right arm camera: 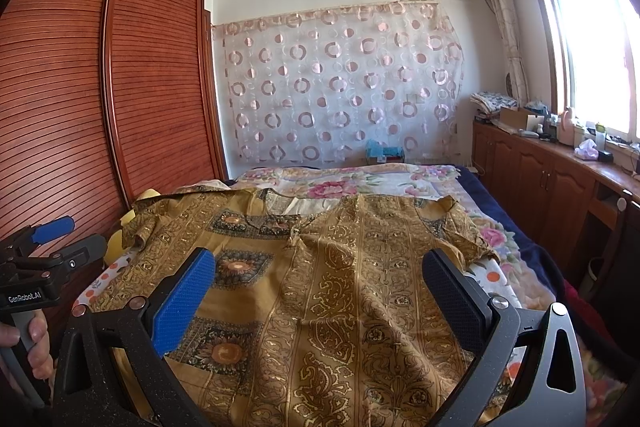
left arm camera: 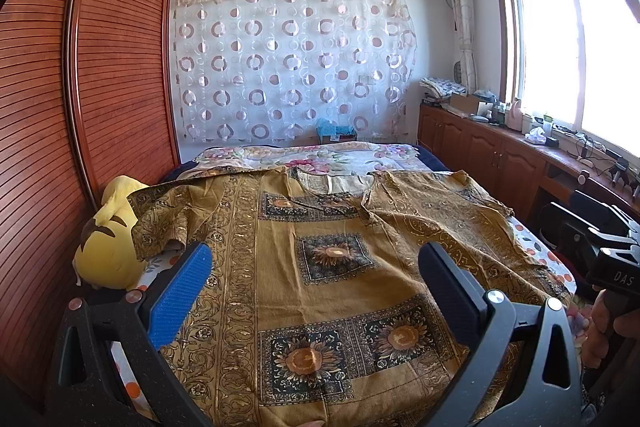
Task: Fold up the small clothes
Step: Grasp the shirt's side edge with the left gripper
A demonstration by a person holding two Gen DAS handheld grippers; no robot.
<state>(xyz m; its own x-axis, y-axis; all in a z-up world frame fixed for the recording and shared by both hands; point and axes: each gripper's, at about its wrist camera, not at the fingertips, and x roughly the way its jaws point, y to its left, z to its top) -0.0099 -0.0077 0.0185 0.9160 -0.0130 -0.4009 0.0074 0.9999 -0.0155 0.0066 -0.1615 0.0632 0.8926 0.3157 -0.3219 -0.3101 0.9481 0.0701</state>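
A mustard-brown short-sleeved shirt (left arm camera: 332,267) with dark sunflower squares and gold scrollwork lies spread flat, front up, on the bed; it also shows in the right wrist view (right arm camera: 340,287). Its collar points away from me and both sleeves lie out to the sides. My left gripper (left arm camera: 316,263) is open, hovering above the shirt's lower half, holding nothing. My right gripper (right arm camera: 320,271) is open above the shirt's right half, also empty. The right gripper's body shows at the right edge of the left wrist view (left arm camera: 600,247).
A yellow plush toy (left arm camera: 108,239) lies at the bed's left edge beside the louvred wooden wardrobe (left arm camera: 100,67). A floral quilt (left arm camera: 320,155) covers the far bed. Wooden cabinets (left arm camera: 500,155) with clutter run under the window at right.
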